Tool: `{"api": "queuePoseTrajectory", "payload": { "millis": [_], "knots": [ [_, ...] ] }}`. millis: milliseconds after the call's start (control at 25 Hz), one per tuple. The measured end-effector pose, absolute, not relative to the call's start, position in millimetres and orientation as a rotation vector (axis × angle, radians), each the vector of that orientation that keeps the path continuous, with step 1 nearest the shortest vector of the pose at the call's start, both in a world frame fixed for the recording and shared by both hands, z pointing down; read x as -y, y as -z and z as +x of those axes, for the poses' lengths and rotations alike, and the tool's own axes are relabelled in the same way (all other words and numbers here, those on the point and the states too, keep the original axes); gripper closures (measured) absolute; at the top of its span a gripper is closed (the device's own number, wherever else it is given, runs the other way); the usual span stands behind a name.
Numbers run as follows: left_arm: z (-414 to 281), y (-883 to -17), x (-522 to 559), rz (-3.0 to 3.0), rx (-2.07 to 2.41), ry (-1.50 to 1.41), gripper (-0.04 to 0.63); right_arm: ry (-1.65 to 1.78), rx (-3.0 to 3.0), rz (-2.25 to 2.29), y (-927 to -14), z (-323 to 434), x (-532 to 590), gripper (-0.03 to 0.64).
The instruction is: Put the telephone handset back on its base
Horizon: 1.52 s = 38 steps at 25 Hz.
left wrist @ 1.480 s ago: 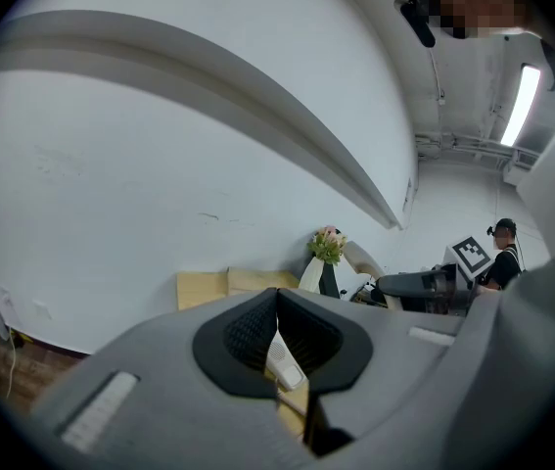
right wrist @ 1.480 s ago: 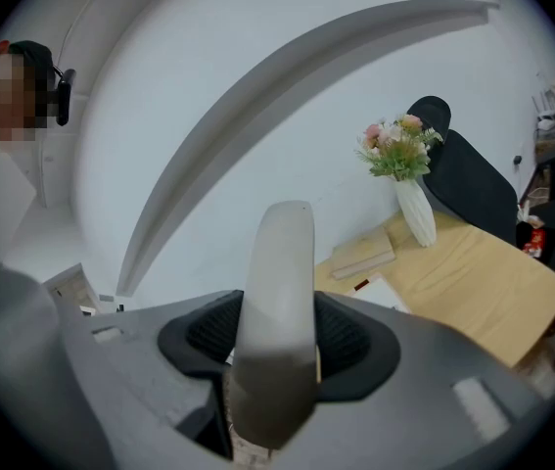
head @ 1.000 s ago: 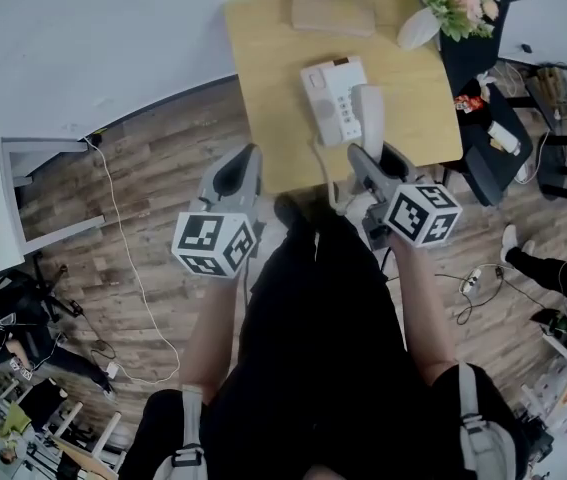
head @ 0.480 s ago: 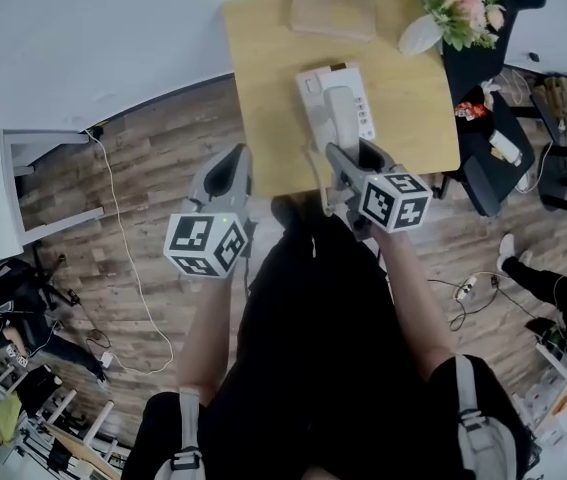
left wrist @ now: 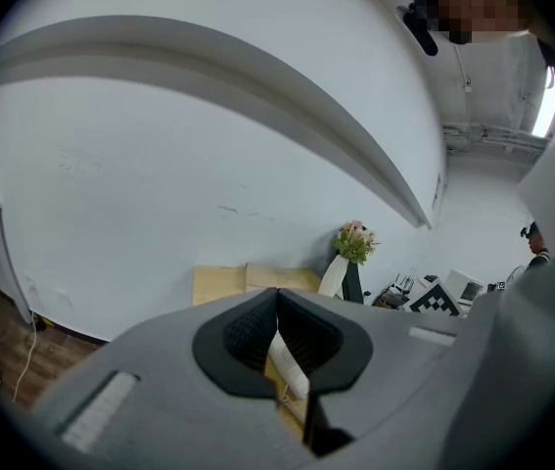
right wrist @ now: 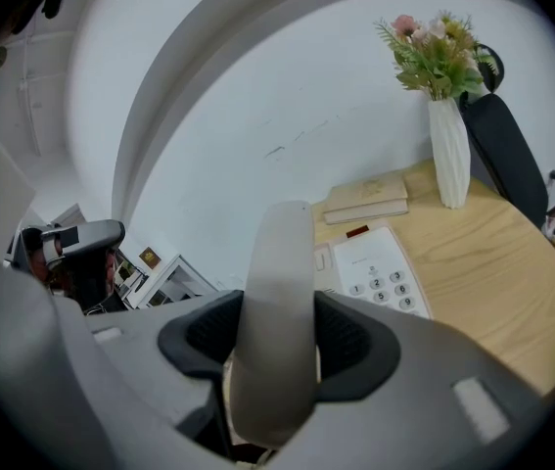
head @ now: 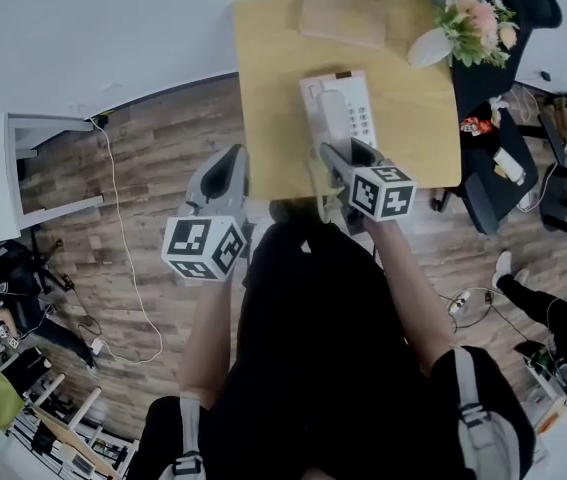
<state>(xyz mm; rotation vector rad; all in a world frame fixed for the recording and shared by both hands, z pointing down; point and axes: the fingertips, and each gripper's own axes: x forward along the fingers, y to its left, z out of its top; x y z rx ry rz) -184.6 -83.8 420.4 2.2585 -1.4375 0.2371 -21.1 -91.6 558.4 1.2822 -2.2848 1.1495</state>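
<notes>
Your right hand-held gripper (head: 343, 156) still clamps the handset (head: 335, 116), which you've swung from beside the base (head: 363, 118) to over its cradle on the table (head: 263, 88). It seems not yet seated. Your left hand-held gripper (head: 225, 173) hangs closed and empty.

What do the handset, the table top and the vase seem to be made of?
The handset looks like smooth pale-grey plastic with a soft sheen. The table top looks like light wood or laminate: grain lines show, matte. The vase is plain white and smooth, perhaps ceramic; plastic is also possible.
</notes>
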Motion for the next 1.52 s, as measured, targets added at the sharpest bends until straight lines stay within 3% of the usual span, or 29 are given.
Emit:
{"api": "queuePoseTrajectory", "payload": {
  "millis": [1520],
  "knots": [
    [-174.2, -467.8, 73.7, 2.124, 1.508, -0.283, 0.584, -1.023, 2.135, 1.268, -654.1, -32.0, 136.1, 0.396]
  ]
}}
